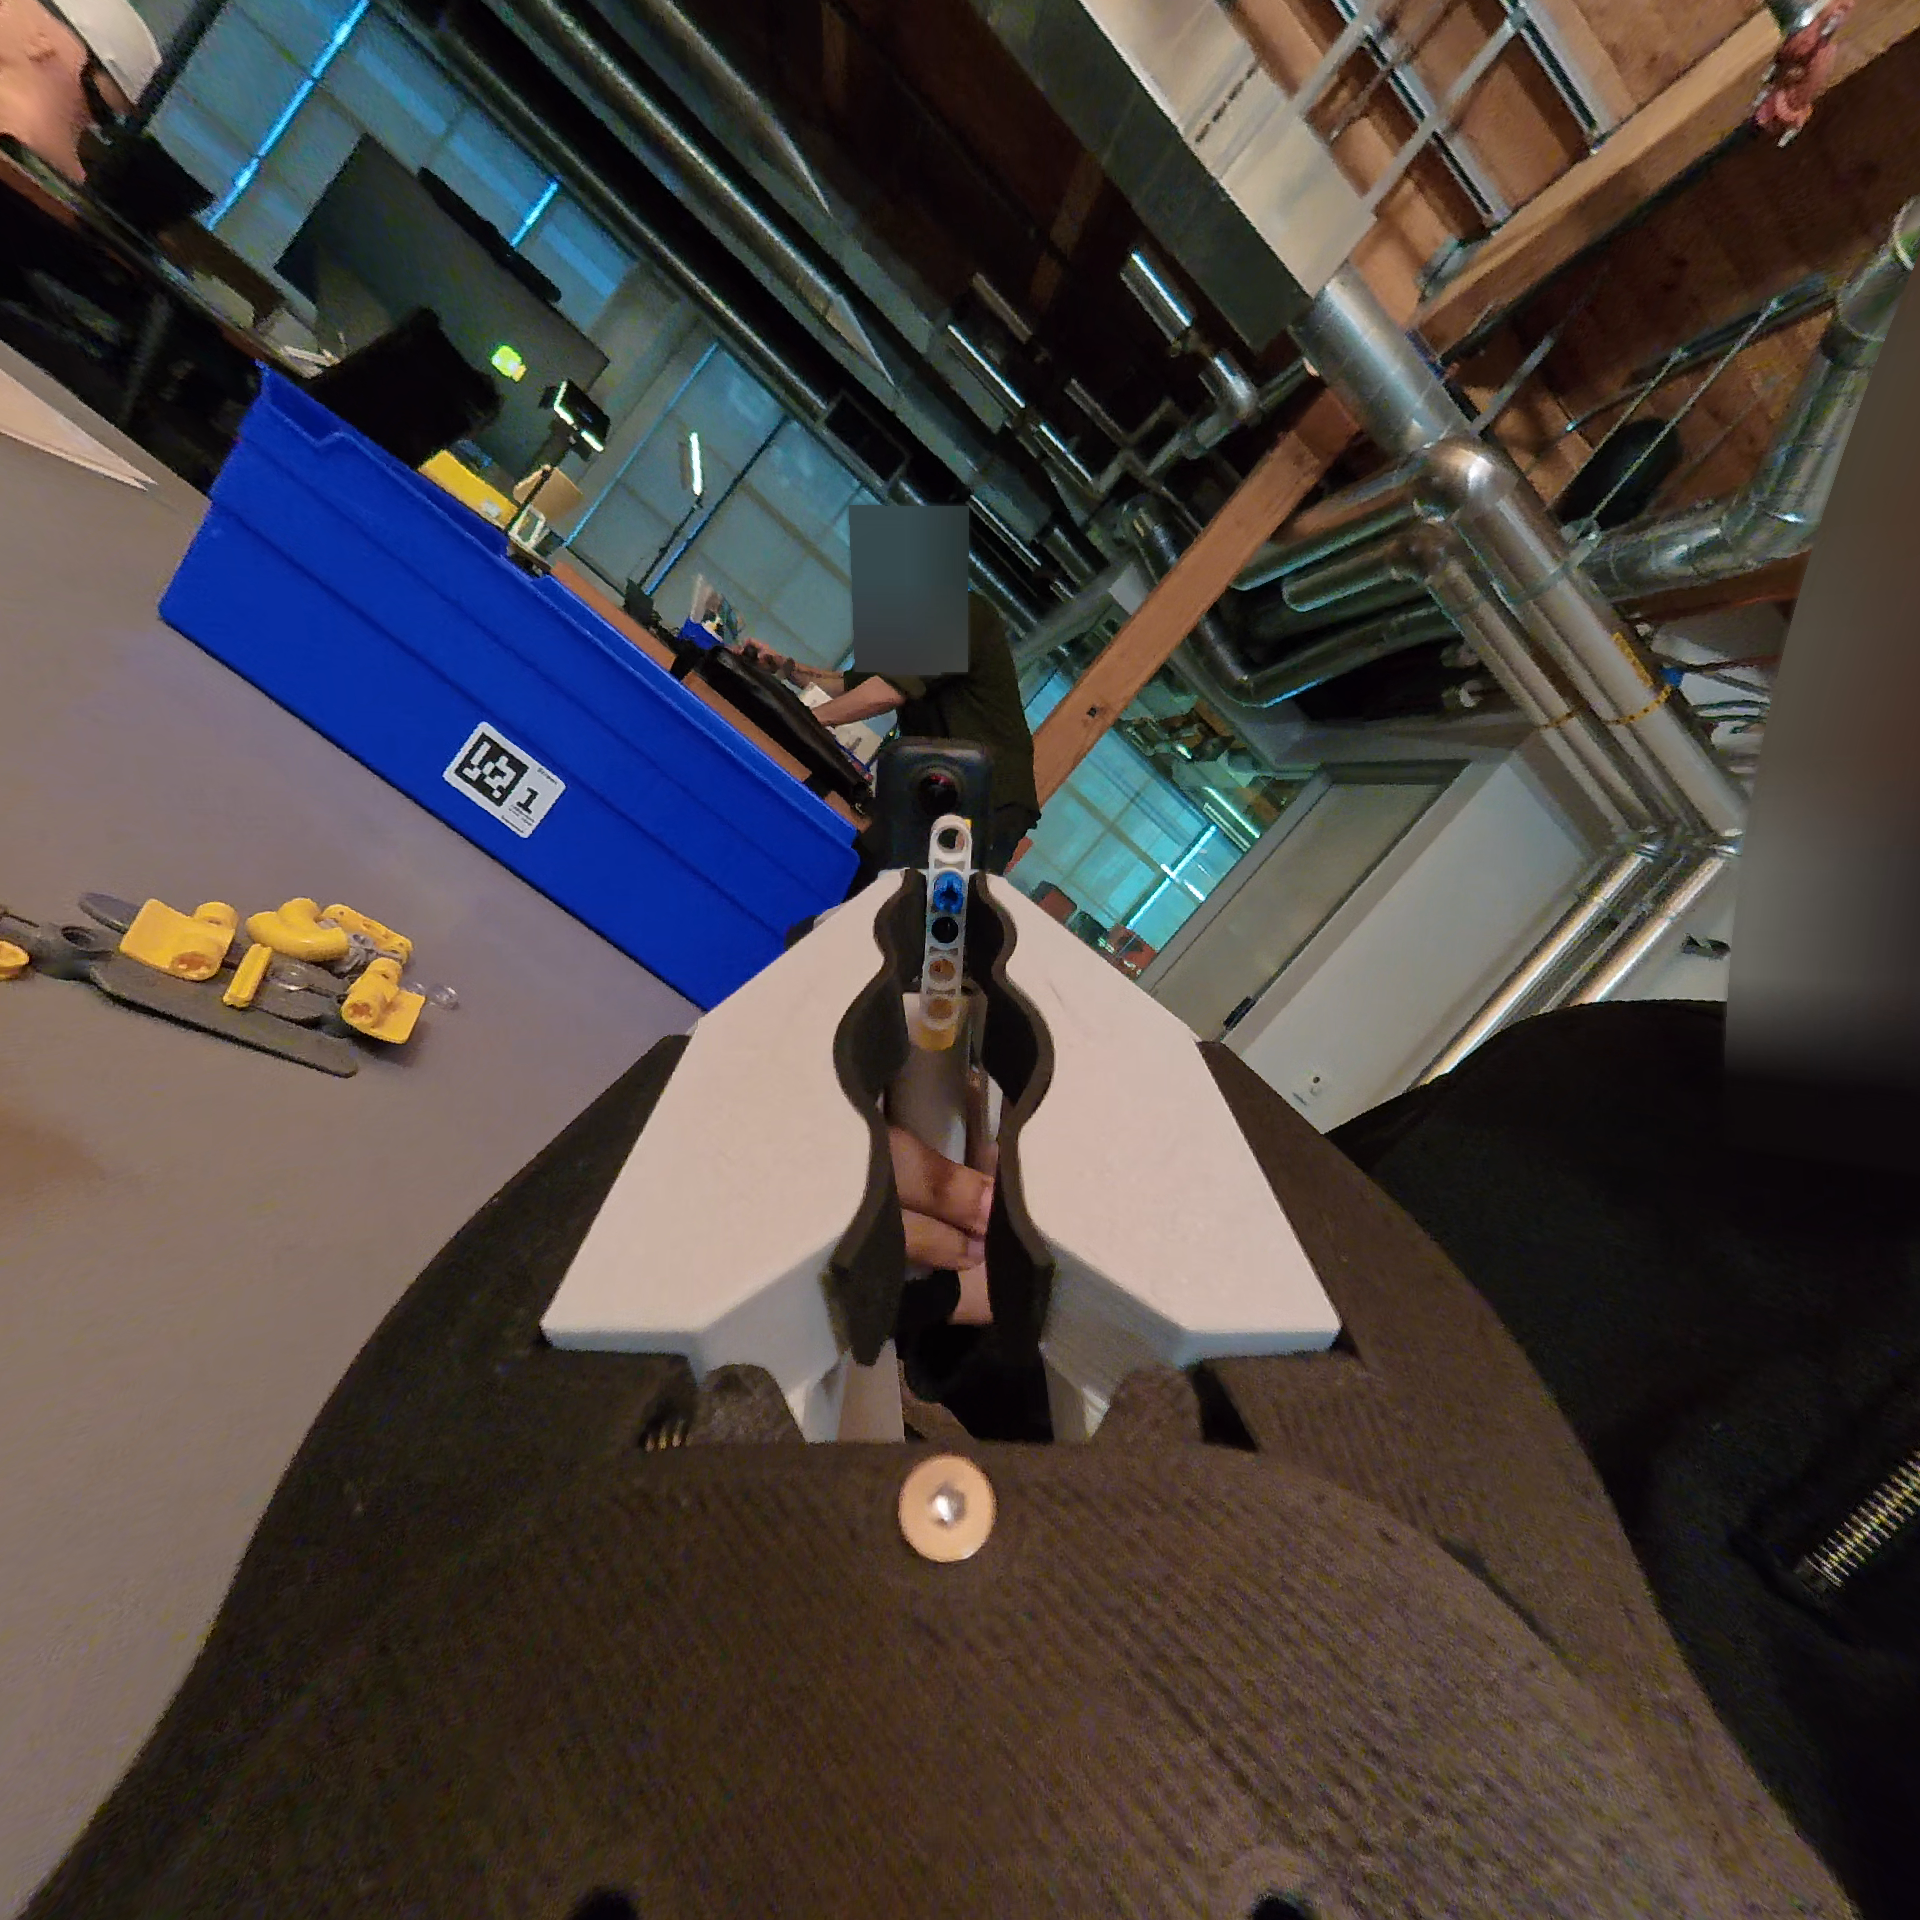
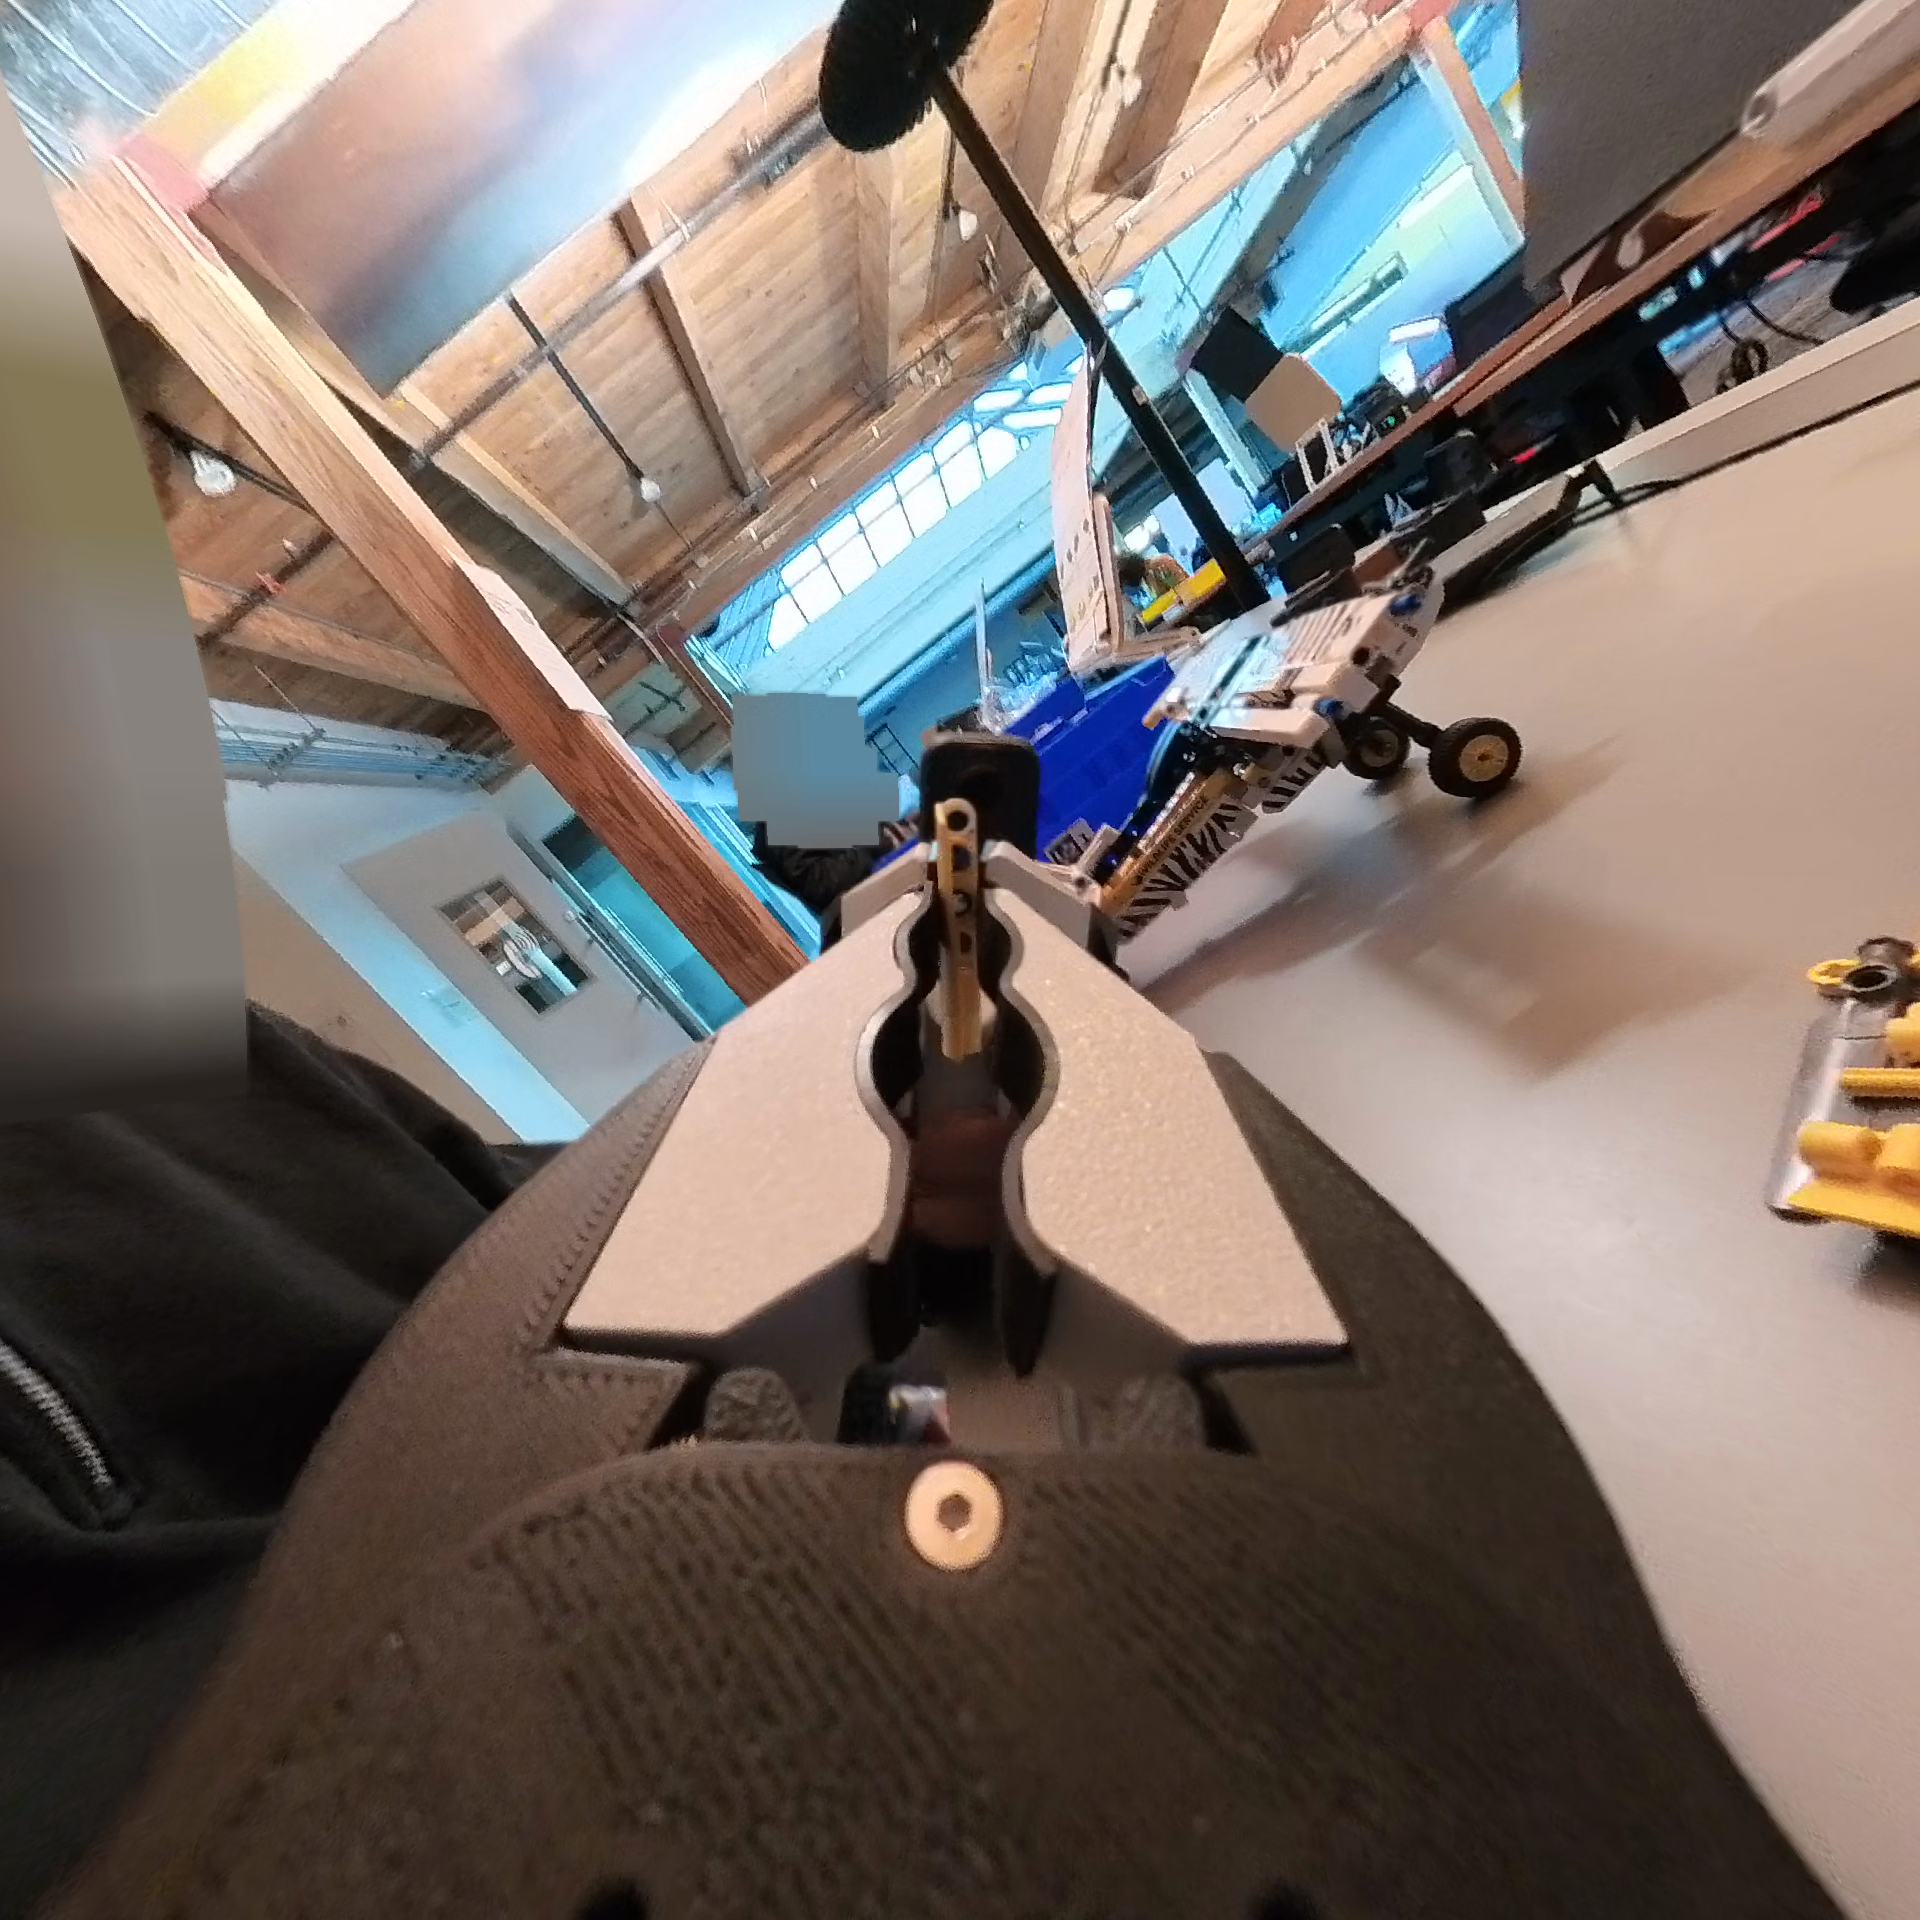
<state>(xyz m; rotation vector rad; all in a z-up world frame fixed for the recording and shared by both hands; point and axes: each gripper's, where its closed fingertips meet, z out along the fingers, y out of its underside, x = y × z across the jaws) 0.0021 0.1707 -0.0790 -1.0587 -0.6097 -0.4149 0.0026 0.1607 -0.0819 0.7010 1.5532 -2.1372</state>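
Observation:
My left gripper is shut on a white beam with holes, which stands upright between its pads. A blue pin and a black pin sit in the beam. The beam's top end pokes out past the fingertips. My right gripper faces the left one tip to tip. It is shut on the same beam, seen almost edge-on and yellowish there. Each view shows the other gripper's dark camera just behind the beam. Both grippers are raised above the grey table.
A blue bin with a tag stands on the table to the left. Yellow and grey loose parts lie beside it and also show in the right wrist view. A white striped toy vehicle stands farther back. A person sits behind. Left and right tips are no more than a few centimetres apart.

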